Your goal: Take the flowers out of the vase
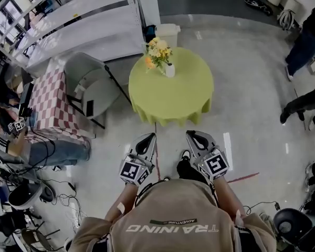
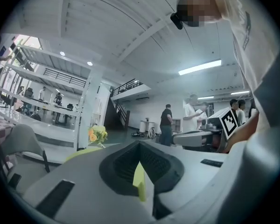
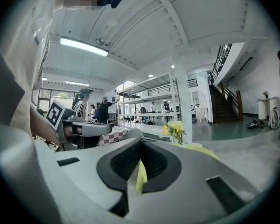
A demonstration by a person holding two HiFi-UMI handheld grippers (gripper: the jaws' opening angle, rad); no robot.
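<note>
A white vase [image 1: 169, 70] with yellow and orange flowers [image 1: 157, 50] stands near the far edge of a round table with a yellow-green cloth [image 1: 170, 96]. Both grippers hover over the floor short of the table, side by side and pointing at it. My left gripper [image 1: 147, 137] is shut with nothing in it, and so is my right gripper [image 1: 195, 134]. In the left gripper view the flowers [image 2: 97, 135] show far off, left of the shut left gripper [image 2: 139, 154]. In the right gripper view the flowers [image 3: 175, 130] show beyond and to the right of the right gripper [image 3: 141, 150].
A grey folding chair [image 1: 89, 85] and a checked table [image 1: 50, 101] stand left of the round table. A white bin [image 1: 167, 34] sits behind it, by a white counter [image 1: 84, 25]. People stand at the right [image 1: 304, 106]; one sits at the left [image 1: 37, 148]. Cables lie on the floor.
</note>
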